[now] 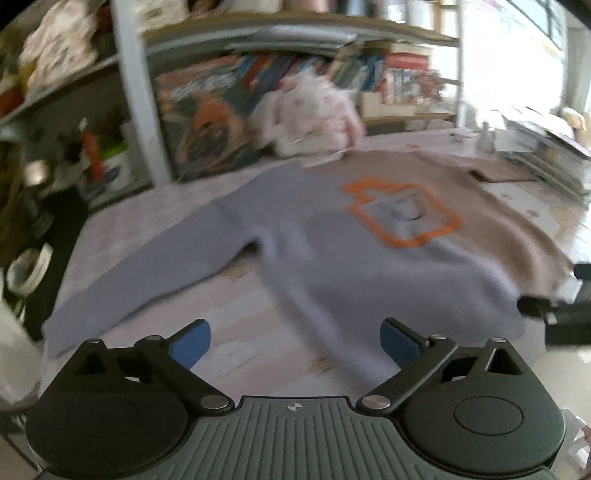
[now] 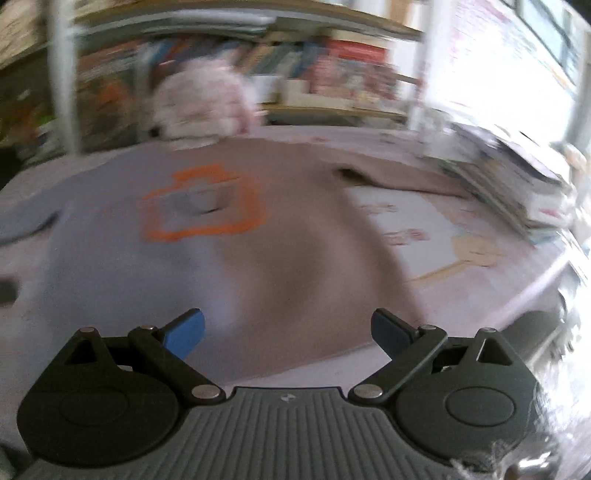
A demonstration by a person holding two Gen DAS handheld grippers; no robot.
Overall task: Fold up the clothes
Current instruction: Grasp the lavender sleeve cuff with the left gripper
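Your left gripper [image 1: 295, 341] is spread wide, holding nothing, above the near hem of the sweater [image 1: 369, 266] — it lies flat on the table [image 1: 147, 206], orange print [image 1: 400, 214] up, one sleeve [image 1: 147, 273] stretched left. Your right gripper [image 2: 288, 334] — also spread and empty — hangs over its near right part.

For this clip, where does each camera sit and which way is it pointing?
Left wrist: on the left gripper, looking forward over the sweater's grey-blue side and sleeve; its own open fingers show, plus a dark piece at right, likely the other gripper.
Right wrist: on the right gripper, looking over the sweater's tan side toward a stack of papers; only its open fingers show.
Shared: the sweater's orange print, the pale bundle, the shelves.
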